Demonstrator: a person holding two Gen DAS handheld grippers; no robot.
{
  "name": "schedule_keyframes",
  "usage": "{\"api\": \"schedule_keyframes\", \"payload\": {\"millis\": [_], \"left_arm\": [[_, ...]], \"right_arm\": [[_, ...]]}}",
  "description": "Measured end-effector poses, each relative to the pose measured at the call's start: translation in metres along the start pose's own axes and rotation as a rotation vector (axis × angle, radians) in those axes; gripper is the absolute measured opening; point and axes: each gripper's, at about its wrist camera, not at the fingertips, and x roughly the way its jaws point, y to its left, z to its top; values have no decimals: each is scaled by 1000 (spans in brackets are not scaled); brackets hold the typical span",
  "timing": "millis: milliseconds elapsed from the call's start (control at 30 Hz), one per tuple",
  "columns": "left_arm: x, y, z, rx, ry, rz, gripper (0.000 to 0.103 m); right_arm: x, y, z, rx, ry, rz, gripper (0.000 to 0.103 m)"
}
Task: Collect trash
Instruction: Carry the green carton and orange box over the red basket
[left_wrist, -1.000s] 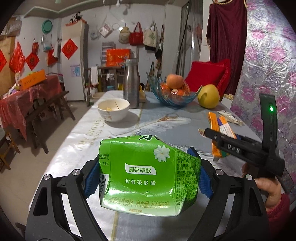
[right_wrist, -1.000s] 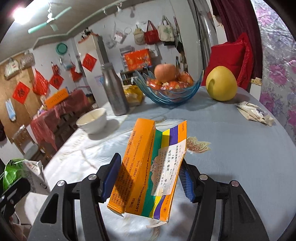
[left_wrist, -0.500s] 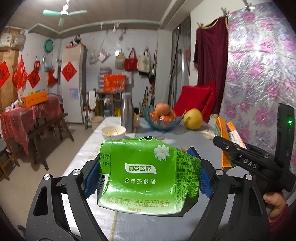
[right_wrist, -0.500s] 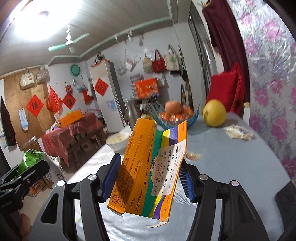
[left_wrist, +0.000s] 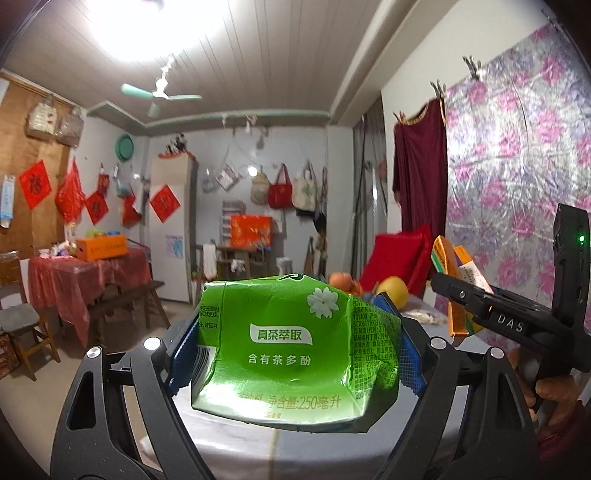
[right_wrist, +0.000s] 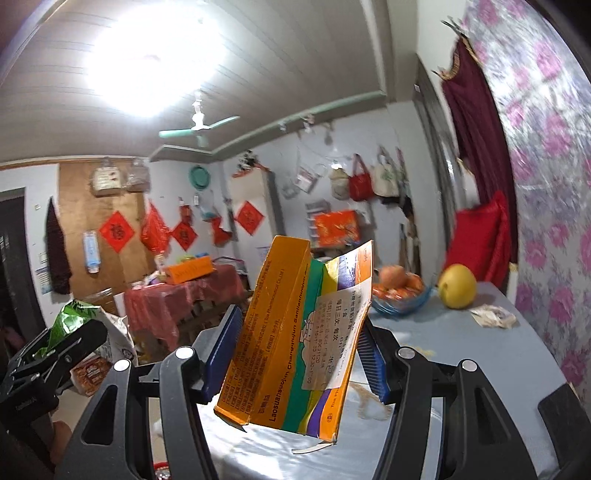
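Green carton (left_wrist: 291, 350) clamped above table edge (left_wrist: 273, 439).

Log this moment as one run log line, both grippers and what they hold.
left gripper: shut on green drink carton | right gripper: shut on orange medicine box | both lifted above table

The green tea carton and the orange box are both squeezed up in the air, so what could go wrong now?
The green tea carton is already dented between the left gripper, so leftover drink, if any, might squirt out. The orange medicine box is torn open and tilted in the right gripper, so it could slip or rip. The crumpled wrapper on the table could get forgotten.
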Motion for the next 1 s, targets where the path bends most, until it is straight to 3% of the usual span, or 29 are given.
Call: {"api": "schedule_keyframes", "payload": {"millis": [200,433,767,1000], "left_arm": [[-24,30,2,-14,-34,64,83],[-21,76,-16,-71,27,137,83],[11,157,-63,-138,194,246,83],[28,224,-114,-168,341,331,83]], "right_arm": [[5,48,3,-56,2,71,60],[39,101,-9,-115,78,145,60],[124,171,-52,-161,256,257,60],[169,219,-93,-194,387,302,60]]}}
